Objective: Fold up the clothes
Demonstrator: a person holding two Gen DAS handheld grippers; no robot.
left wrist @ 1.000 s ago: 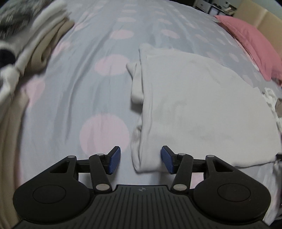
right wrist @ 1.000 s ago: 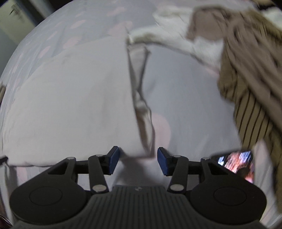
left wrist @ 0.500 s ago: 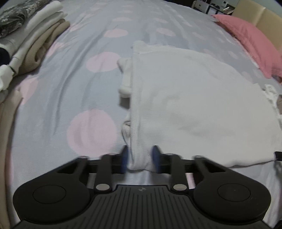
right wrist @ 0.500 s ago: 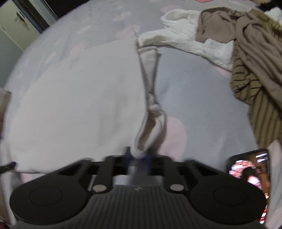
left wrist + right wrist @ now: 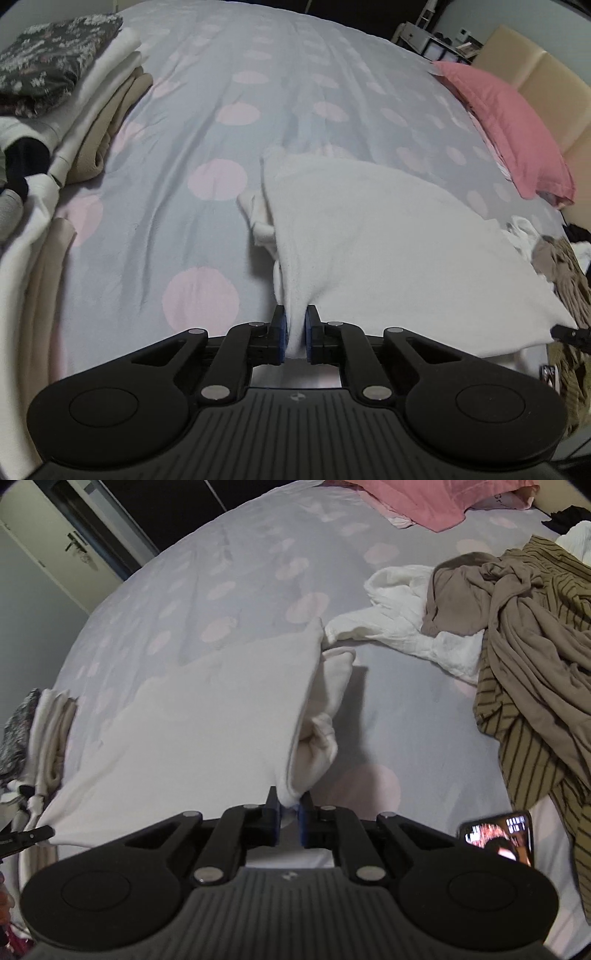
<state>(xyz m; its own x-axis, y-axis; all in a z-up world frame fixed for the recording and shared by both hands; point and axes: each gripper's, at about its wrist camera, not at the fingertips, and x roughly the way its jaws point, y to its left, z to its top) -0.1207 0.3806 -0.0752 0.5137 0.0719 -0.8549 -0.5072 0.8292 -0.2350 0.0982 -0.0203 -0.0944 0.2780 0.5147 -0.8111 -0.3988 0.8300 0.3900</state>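
Observation:
A white garment (image 5: 388,240) lies folded lengthwise on the dotted grey bedspread (image 5: 184,229). My left gripper (image 5: 294,334) has the garment's near left corner between its blue pads; the jaws are closing on the cloth and pinch it. In the right wrist view the same garment (image 5: 207,716) rises towards my right gripper (image 5: 289,819), which is shut on the near right corner. Both corners are lifted off the bed and the cloth sags between them. A folded-under sleeve (image 5: 325,709) hangs at the right edge.
A stack of folded clothes (image 5: 74,92) sits at the left of the bed. A pink pillow (image 5: 506,125) lies by the headboard. A heap of brown and striped clothes (image 5: 535,646) and a crumpled white piece (image 5: 406,627) lie on the right. A lit phone (image 5: 496,836) rests near it.
Both grippers stood open around the garment's near corners, then shut on them. Both have since risen, lifting the near edge off the bed.

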